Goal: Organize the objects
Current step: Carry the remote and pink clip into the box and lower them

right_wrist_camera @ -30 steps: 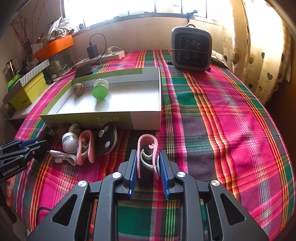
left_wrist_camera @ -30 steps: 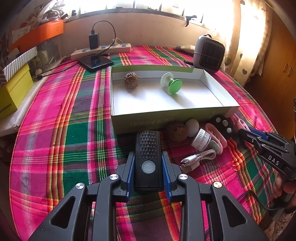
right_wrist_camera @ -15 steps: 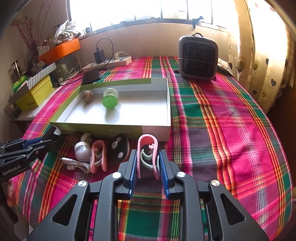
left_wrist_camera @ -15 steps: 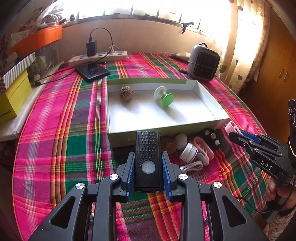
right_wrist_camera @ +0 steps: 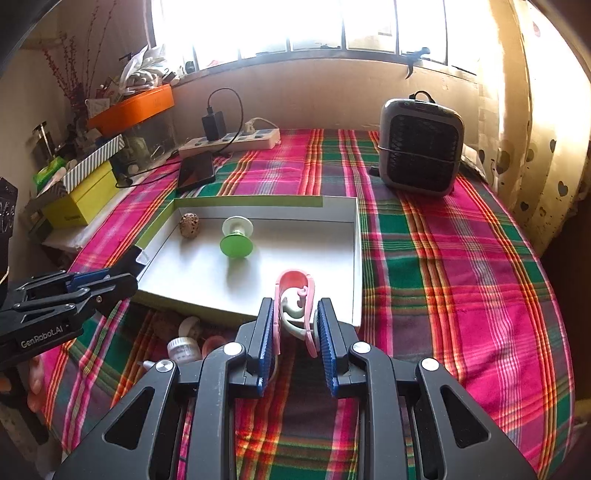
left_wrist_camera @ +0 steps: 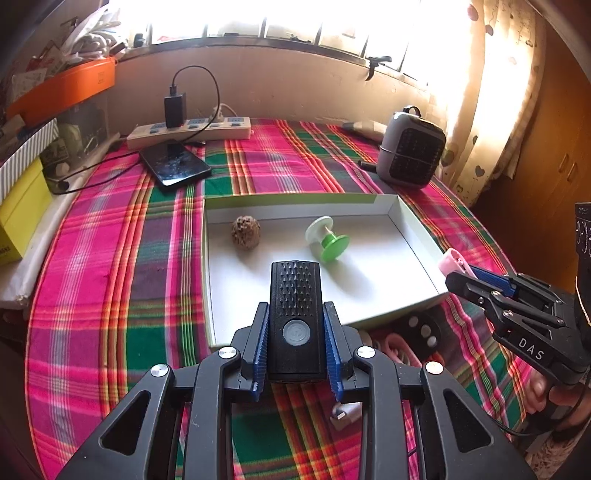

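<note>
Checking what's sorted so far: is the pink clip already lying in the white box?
No, the pink clip is clamped in the right gripper above the near edge of the white box, not lying inside.

Strong backlight from the window (right_wrist_camera: 295, 26) ahead of my fingers (left_wrist_camera: 258, 347) blows out the panes; soft shadows fall toward me; fisheye curvature and dark vignetting mark the corners.
</note>
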Action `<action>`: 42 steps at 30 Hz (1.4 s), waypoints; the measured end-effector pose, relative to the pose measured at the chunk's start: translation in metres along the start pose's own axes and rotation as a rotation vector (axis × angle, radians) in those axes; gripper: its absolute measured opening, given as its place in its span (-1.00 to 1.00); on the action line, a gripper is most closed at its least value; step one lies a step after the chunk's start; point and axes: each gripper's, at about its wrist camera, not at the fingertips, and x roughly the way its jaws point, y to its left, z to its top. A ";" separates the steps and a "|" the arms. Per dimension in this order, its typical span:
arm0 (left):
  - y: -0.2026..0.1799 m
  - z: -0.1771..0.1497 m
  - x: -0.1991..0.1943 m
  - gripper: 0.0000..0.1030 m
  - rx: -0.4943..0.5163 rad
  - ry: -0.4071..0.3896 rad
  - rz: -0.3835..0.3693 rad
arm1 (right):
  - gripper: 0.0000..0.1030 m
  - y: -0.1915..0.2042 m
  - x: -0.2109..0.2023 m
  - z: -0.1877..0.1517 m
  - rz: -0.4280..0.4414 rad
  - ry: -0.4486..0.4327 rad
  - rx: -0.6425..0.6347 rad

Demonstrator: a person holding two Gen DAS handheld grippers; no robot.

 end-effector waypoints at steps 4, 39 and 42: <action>0.004 0.013 0.010 -0.51 -0.002 -0.004 0.013 | -0.52 -0.003 0.008 0.013 0.006 0.002 -0.002; 0.010 0.059 0.099 -0.51 -0.001 0.096 0.049 | -0.52 -0.020 0.100 0.059 0.007 0.129 -0.029; 0.008 0.059 0.101 -0.51 0.009 0.098 0.055 | -0.52 -0.021 0.104 0.059 0.010 0.134 -0.025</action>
